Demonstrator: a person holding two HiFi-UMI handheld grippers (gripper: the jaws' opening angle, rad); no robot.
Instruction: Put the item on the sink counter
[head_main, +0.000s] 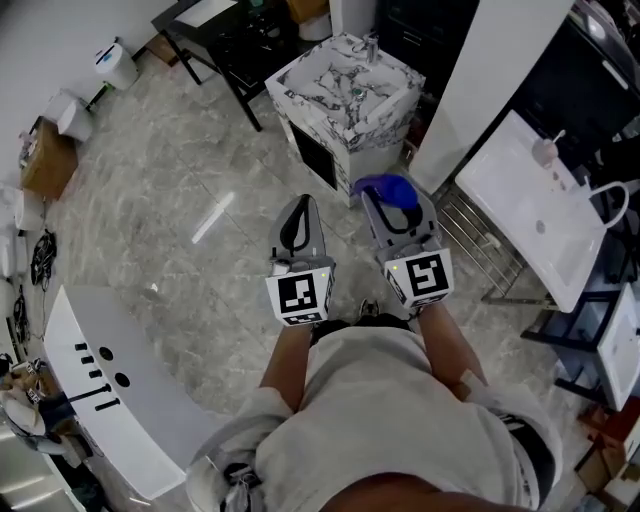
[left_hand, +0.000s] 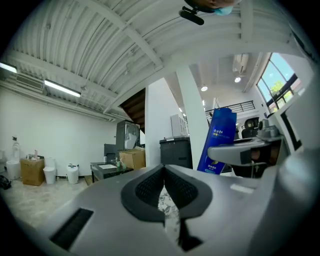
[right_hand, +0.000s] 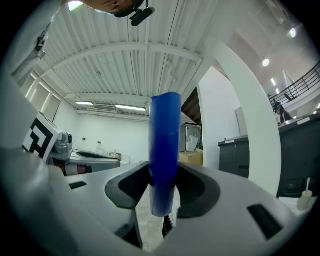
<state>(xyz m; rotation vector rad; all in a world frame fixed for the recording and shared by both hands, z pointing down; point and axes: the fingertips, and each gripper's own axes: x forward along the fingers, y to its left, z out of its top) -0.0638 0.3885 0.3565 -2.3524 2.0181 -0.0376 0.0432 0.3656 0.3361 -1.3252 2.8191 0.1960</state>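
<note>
My right gripper (head_main: 388, 200) is shut on a blue tube-shaped bottle (head_main: 389, 188), which stands upright between the dark pads (right_hand: 192, 187) in the right gripper view (right_hand: 165, 150). The left gripper view shows the same bottle (left_hand: 218, 141) off to the right. My left gripper (head_main: 301, 207) is beside the right one, shut with nothing in it, its pads meeting (left_hand: 163, 189). Both are held in front of the person, over the floor. The marble-patterned sink counter (head_main: 303, 98), with a basin and tap, stands a short way ahead of the grippers.
A white pillar (head_main: 490, 80) rises right of the sink counter. A white basin (head_main: 530, 215) lies on a metal rack at the right. A black table (head_main: 225, 40) is at the back, a white panel (head_main: 100, 390) at the lower left, a cardboard box (head_main: 45, 160) at the left wall.
</note>
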